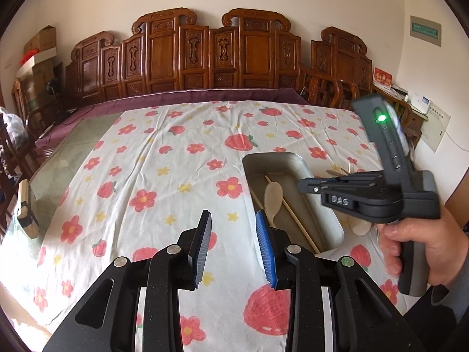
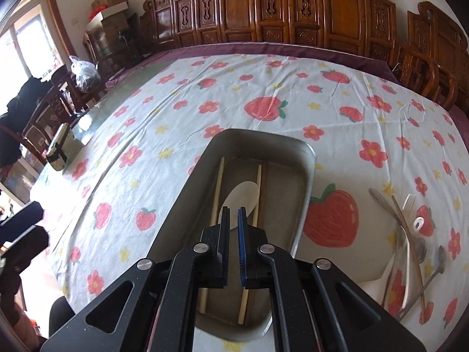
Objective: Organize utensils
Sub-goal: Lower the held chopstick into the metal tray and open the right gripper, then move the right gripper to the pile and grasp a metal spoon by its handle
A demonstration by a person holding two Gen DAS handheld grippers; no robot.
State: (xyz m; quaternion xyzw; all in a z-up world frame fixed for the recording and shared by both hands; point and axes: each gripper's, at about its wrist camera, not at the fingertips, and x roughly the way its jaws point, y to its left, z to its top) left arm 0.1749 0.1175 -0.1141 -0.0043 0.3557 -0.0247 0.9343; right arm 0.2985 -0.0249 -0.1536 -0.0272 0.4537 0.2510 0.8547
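Lying in the tray (image 2: 304,158) at frame centre: white spoon (image 2: 244,195) between two chopsticks (image 2: 218,182). Right gripper (image 2: 233,228) hovers above them, jaws nearly together, holding nothing. More utensils (image 2: 410,234) sit lower right on the cloth (image 2: 176,123). Left gripper (image 1: 233,228) spread wide, empty.

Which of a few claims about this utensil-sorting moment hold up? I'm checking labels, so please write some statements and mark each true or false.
1. A white spoon lies inside the metal tray. True.
2. Two wooden chopsticks lie in the tray. True.
3. The left gripper is clamped on a fork. False: its fingers stand apart over the flowered tablecloth, holding nothing.
4. All the utensils are already in the tray. False: a white plastic fork and metal spoons lie in a pile on the cloth beside it.
5. The right gripper hovers above the tray with a narrow gap between its fingers. True.
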